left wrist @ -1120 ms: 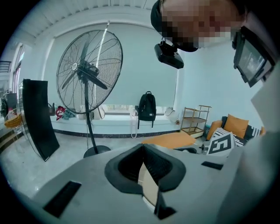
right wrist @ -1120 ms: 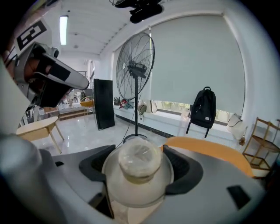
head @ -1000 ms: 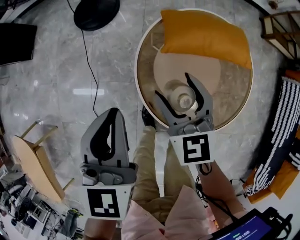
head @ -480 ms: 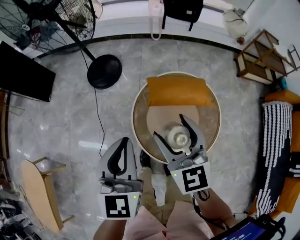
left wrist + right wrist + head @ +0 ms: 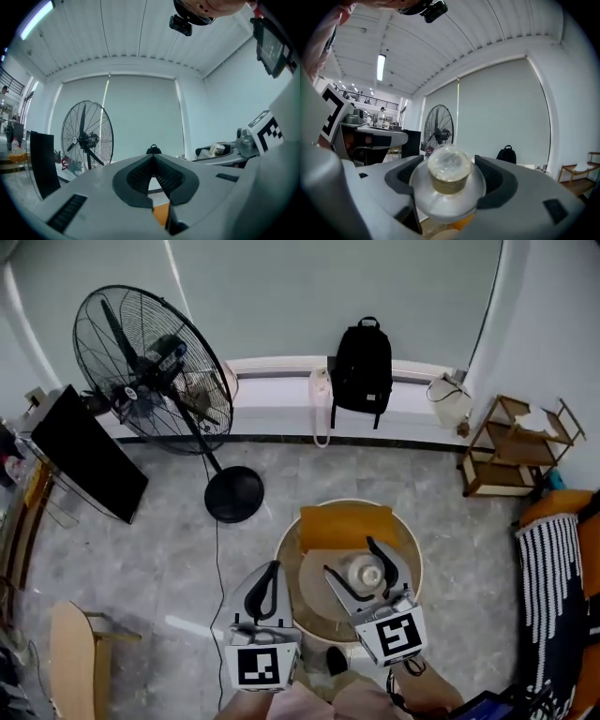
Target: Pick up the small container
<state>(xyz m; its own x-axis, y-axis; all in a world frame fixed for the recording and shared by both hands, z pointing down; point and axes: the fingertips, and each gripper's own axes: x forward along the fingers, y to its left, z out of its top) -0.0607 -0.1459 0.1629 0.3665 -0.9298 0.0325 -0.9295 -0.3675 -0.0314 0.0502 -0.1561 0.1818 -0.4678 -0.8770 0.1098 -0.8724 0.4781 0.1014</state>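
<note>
The small container (image 5: 366,572) is a clear, round jar with a domed lid. It sits between the jaws of my right gripper (image 5: 354,561), above the round table (image 5: 286,559). In the right gripper view the small container (image 5: 449,174) fills the gap, and both pads of the right gripper (image 5: 449,161) press its wide body. A bit of orange shows beneath it. My left gripper (image 5: 272,570) hangs left of the table's edge, its jaws shut with nothing between them. The left gripper (image 5: 153,158) looks level across the room.
An orange cushion (image 5: 347,523) lies on the table's far side. A big standing fan (image 5: 150,357) with a black base (image 5: 234,493) stands at back left, beside a black panel (image 5: 84,456). A black backpack (image 5: 363,367) leans on the ledge. A wooden shelf (image 5: 511,446) stands at right.
The head view has swung up from the floor to take in the room, so table and grippers look smaller and lower. The container stays between the right jaws; the left stays shut.
</note>
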